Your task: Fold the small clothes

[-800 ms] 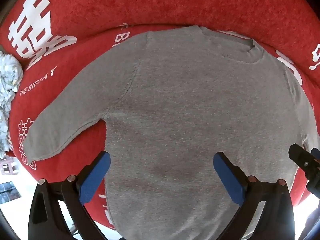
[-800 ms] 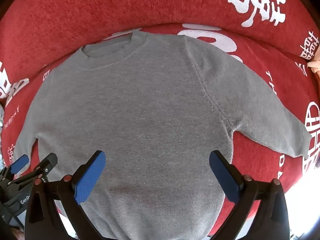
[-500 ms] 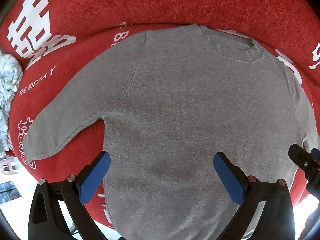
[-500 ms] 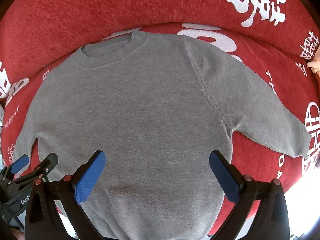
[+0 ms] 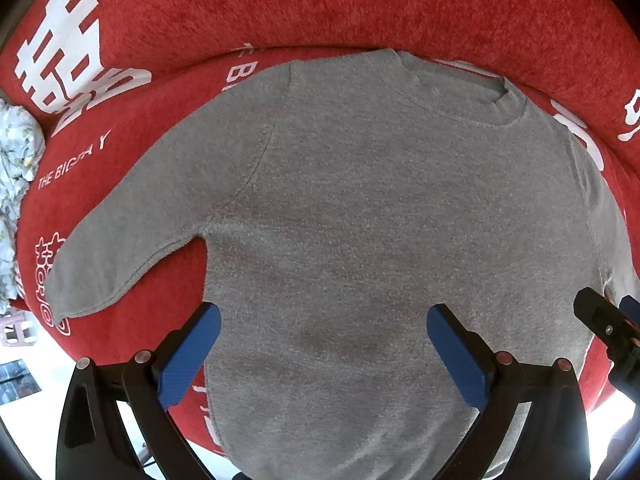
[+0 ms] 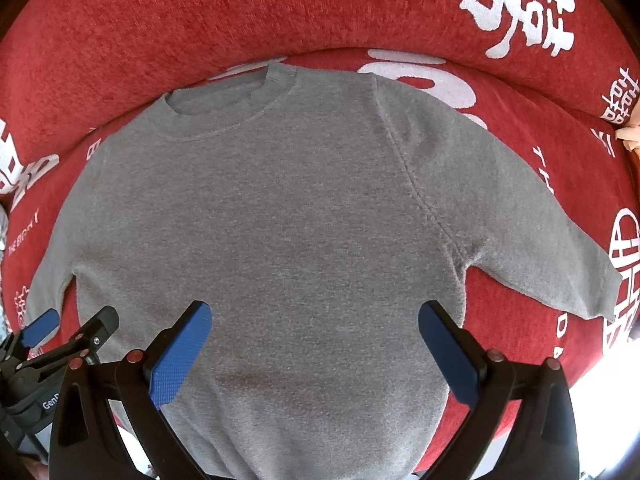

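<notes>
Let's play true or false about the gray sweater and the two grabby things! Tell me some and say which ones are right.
1. The gray sweater lies spread flat on the red cover. True.
2. The left gripper is shut on a sleeve. False: its blue fingers stand wide apart, holding nothing.
3. The right gripper is open over the sweater's lower part. True.
4. The sweater is already folded in half. False: both sleeves stick out to the sides, and no fold shows.
5. The red cover is plain. False: it carries white characters and letters.
</notes>
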